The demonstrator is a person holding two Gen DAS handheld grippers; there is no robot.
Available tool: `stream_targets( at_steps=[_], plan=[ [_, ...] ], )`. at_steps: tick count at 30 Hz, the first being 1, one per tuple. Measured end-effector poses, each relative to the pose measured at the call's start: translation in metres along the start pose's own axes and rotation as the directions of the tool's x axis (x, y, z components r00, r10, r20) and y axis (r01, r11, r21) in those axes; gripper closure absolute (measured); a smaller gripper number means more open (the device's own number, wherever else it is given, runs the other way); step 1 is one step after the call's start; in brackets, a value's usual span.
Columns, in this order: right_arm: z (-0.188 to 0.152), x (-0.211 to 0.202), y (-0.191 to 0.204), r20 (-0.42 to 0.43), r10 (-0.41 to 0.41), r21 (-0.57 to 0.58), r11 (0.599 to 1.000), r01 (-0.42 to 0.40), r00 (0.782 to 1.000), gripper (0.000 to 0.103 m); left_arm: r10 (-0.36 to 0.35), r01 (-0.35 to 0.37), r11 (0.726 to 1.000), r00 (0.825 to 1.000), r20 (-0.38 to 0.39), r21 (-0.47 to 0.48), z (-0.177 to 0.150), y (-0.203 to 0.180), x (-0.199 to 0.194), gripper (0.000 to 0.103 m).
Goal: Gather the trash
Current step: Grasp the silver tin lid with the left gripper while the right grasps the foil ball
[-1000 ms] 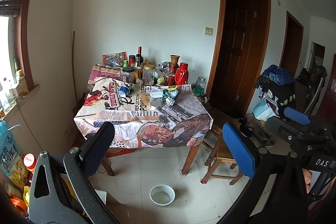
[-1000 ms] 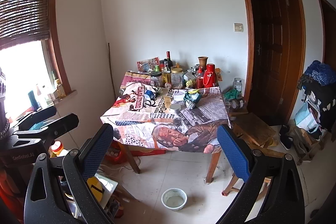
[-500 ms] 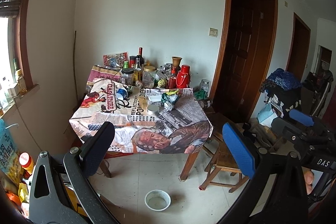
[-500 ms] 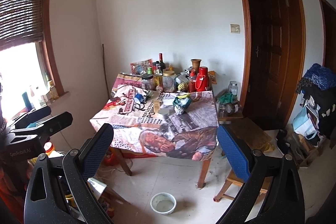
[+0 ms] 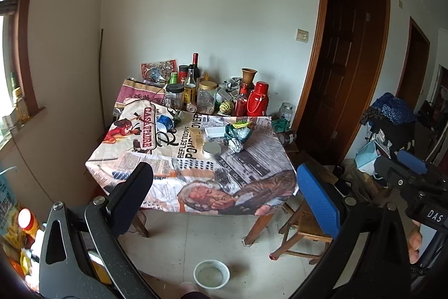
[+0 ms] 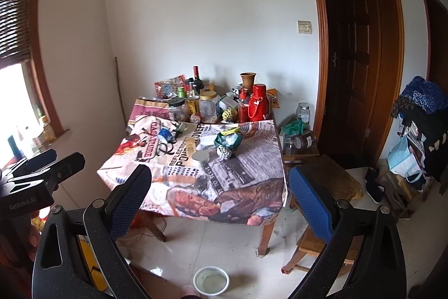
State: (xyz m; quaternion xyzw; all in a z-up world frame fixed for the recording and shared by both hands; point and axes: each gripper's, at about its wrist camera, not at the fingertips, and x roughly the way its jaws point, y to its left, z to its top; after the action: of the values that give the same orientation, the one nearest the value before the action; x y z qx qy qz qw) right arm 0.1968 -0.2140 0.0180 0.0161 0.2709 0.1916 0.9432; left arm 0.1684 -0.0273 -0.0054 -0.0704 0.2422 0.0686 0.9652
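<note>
A table (image 5: pixel 252 167) covered in printed newspaper cloth stands ahead by the wall. On it lie crumpled green and silver wrappers (image 5: pixel 238 135) (image 6: pixel 228 145), a blue crumpled wrapper (image 5: pixel 165 122) (image 6: pixel 165 134), a round metal lid (image 5: pixel 211 149) and a white box (image 5: pixel 215 131). My left gripper (image 5: pixel 224 187) is open and empty, well short of the table. My right gripper (image 6: pixel 219 184) is open and empty too; it also shows at the right edge of the left wrist view (image 5: pixel 411 167).
Jars, bottles, a red thermos (image 5: pixel 257 100) and a clay vase (image 5: pixel 249 76) crowd the table's back edge. A white bowl (image 5: pixel 212 274) sits on the floor in front. A wooden stool (image 5: pixel 305 223) stands at the table's right. Dark doors are on the right, clutter at both sides.
Both grippers have moved closer to the table, which now looks larger and more central. Both stay open and empty.
</note>
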Motion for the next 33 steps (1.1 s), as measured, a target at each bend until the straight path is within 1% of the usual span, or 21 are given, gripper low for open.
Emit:
stream_targets(
  at_steps=[3, 7, 10, 13, 17, 21, 22, 24, 27, 28, 29, 33],
  plan=[
    [0.009, 0.024, 0.005, -0.013, -0.027, 0.014, 1.000, 0.027, 1.000, 0.005, -0.018, 0.018, 1.000, 1.000, -0.001, 0.004, 0.015, 0.013, 0.032, 0.000],
    [0.024, 0.063, 0.013, -0.041, -0.050, 0.058, 0.997, 0.053, 0.998, 0.005, -0.067, 0.067, 0.998, 0.998, -0.003, 0.003, 0.042, 0.034, 0.074, 0.000],
    [0.037, 0.091, 0.020, -0.063, -0.070, 0.089, 0.993, 0.076, 0.996, 0.005, -0.088, 0.089, 0.996, 0.996, -0.014, 0.023, 0.064, 0.050, 0.107, 0.000],
    [0.047, 0.117, 0.027, -0.074, -0.097, 0.109, 0.989, 0.105, 0.993, 0.005, -0.107, 0.109, 0.993, 0.993, -0.043, 0.054, 0.080, 0.064, 0.138, 0.000],
    [0.055, 0.156, 0.032, -0.114, -0.145, 0.099, 0.983, 0.156, 0.983, 0.005, -0.136, 0.146, 0.983, 0.987, -0.090, 0.114, 0.093, 0.075, 0.179, 0.000],
    [0.059, 0.195, 0.030, -0.165, -0.160, 0.099, 0.979, 0.178, 0.973, 0.005, -0.149, 0.167, 0.975, 0.980, -0.130, 0.145, 0.092, 0.083, 0.219, 0.000],
    [0.059, 0.204, 0.028, -0.181, -0.162, 0.101, 0.978, 0.182, 0.970, 0.005, -0.157, 0.179, 0.973, 0.975, -0.157, 0.143, 0.091, 0.085, 0.233, 0.000],
    [0.057, 0.224, 0.022, -0.216, -0.154, 0.108, 0.978, 0.180, 0.964, 0.005, -0.168, 0.196, 0.972, 0.965, -0.200, 0.128, 0.088, 0.089, 0.257, 0.004],
    [0.052, 0.252, 0.014, -0.265, -0.111, 0.133, 0.980, 0.151, 0.958, 0.005, -0.172, 0.205, 0.974, 0.947, -0.271, 0.100, 0.078, 0.094, 0.293, 0.007],
    [0.049, 0.264, 0.008, -0.287, -0.091, 0.147, 0.980, 0.138, 0.954, 0.005, -0.170, 0.205, 0.975, 0.940, -0.296, 0.090, 0.075, 0.095, 0.306, 0.012],
    [0.047, 0.273, 0.005, -0.305, -0.077, 0.157, 0.979, 0.130, 0.949, 0.005, -0.165, 0.201, 0.977, 0.930, -0.327, 0.078, 0.070, 0.095, 0.321, 0.016],
    [0.035, 0.318, -0.010, -0.389, -0.014, 0.206, 0.973, 0.102, 0.921, 0.005, -0.141, 0.164, 0.986, 0.900, -0.413, 0.022, 0.052, 0.099, 0.363, 0.017]
  ],
)
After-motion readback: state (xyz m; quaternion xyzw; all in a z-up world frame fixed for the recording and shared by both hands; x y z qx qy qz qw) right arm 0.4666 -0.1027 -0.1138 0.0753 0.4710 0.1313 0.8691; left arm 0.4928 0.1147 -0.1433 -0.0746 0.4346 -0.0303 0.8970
